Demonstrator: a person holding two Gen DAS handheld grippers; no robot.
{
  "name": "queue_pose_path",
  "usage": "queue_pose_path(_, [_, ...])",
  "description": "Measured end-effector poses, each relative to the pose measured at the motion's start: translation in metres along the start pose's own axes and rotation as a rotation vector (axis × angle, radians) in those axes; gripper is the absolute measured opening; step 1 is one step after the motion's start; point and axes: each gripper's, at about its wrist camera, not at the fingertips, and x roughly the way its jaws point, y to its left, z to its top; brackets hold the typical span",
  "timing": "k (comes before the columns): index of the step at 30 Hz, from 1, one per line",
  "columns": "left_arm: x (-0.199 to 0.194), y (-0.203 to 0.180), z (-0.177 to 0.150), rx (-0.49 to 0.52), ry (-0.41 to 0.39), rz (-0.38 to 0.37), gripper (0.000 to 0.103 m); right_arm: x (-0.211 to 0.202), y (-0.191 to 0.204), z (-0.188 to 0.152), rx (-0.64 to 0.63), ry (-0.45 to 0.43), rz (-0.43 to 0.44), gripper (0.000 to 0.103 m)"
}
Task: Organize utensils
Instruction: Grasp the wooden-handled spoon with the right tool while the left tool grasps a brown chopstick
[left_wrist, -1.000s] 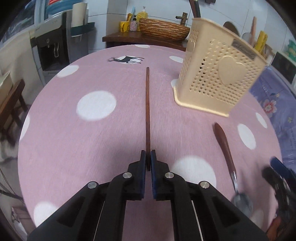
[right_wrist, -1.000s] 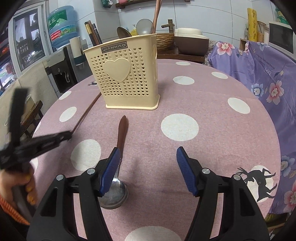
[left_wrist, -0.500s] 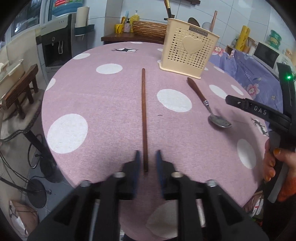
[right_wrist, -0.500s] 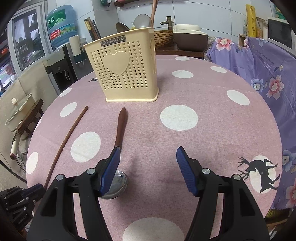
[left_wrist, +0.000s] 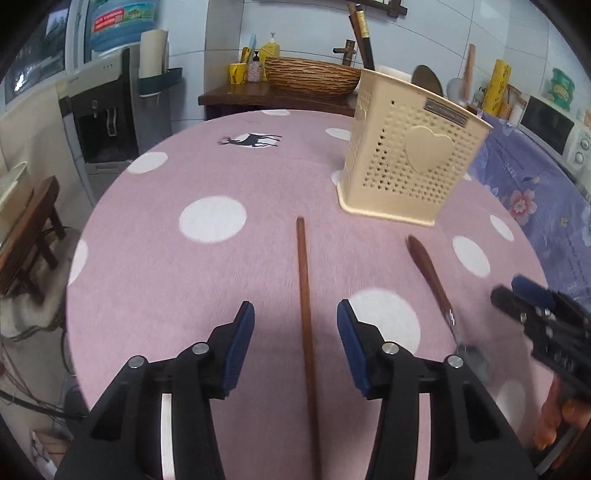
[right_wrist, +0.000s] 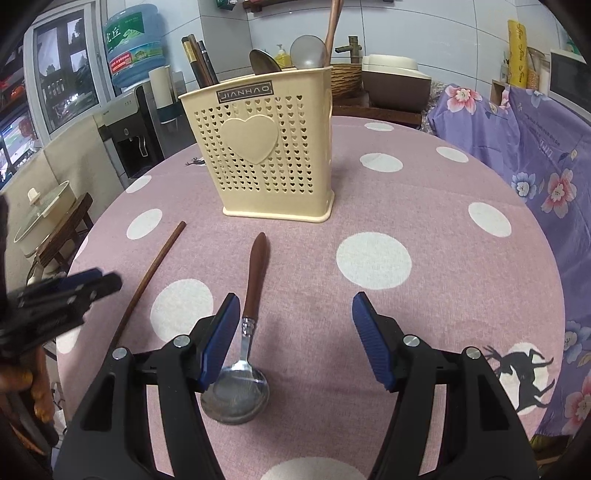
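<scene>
Wooden chopstick (left_wrist: 306, 310) is lying on the pink tablecloth (left_wrist: 155, 258) between the left gripper (left_wrist: 295, 325)'s parted fingers; closing should stay centred. From the right view, the right gripper (right_wrist: 291, 325) is hovering wide apart, its left finger beside the spoon (right_wrist: 247, 332) before the utensil holder (right_wrist: 266, 155).

The chopstick's (left_wrist: 306, 332) near end runs off the frame; the spoon bowl (left_wrist: 474, 360) looks blurred.
</scene>
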Motion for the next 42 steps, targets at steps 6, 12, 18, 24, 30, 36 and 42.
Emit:
queue_pose_path(6, [0.044, -0.006, 0.027, 0.024, 0.059, 0.018, 0.036, 0.017, 0.009, 0.019, -0.019, 0.03, 0.012, 0.064])
queue_pose_path(12, [0.063, -0.007, 0.035, 0.039, 0.083, 0.043, 0.029, 0.039, 0.026, 0.03, -0.073, 0.076, 0.027, 0.064])
queue_pose_path(18, [0.066, -0.01, 0.04, 0.056, 0.093, 0.06, 0.015, 0.064, 0.037, 0.036, -0.103, 0.135, 0.026, 0.064])
queue_pose_path(24, [0.066, -0.01, 0.04, 0.057, 0.097, 0.061, 0.011, 0.088, 0.04, 0.039, -0.111, 0.201, 0.019, 0.042])
queue_pose_path(30, [0.067, -0.015, 0.039, 0.078, 0.093, 0.074, 0.009, 0.097, 0.046, 0.04, -0.12, 0.212, 0.001, 0.031])
queue_pose_path(36, [0.068, -0.016, 0.039, 0.08, 0.092, 0.077, 0.009, 0.099, 0.045, 0.041, -0.117, 0.208, -0.02, 0.018])
queue_pose_path(42, [0.069, -0.02, 0.04, 0.088, 0.084, 0.09, 0.008, 0.099, 0.045, 0.042, -0.121, 0.205, -0.02, 0.017])
